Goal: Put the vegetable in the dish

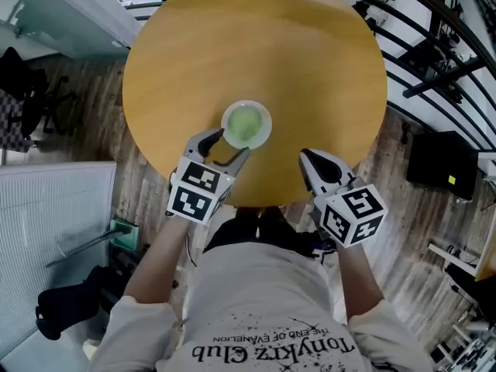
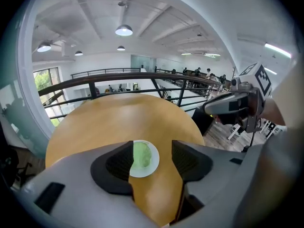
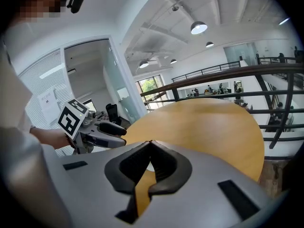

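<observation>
vegetable (image 1: 245, 124): one, green, lying in the dish (image 1: 266, 134);
dish: one, white, near the front edge of the single round table (image 1: 256, 45);
left gripper (image 1: 232, 143): released, nothing between its jaws;
right gripper (image 1: 304, 157): clenched, empty

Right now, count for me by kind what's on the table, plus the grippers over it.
Dish: 1
Vegetable, green, lying in the dish: 1
Grippers: 2 (left gripper open with nothing held, right gripper shut with nothing held)
Total: 4
</observation>
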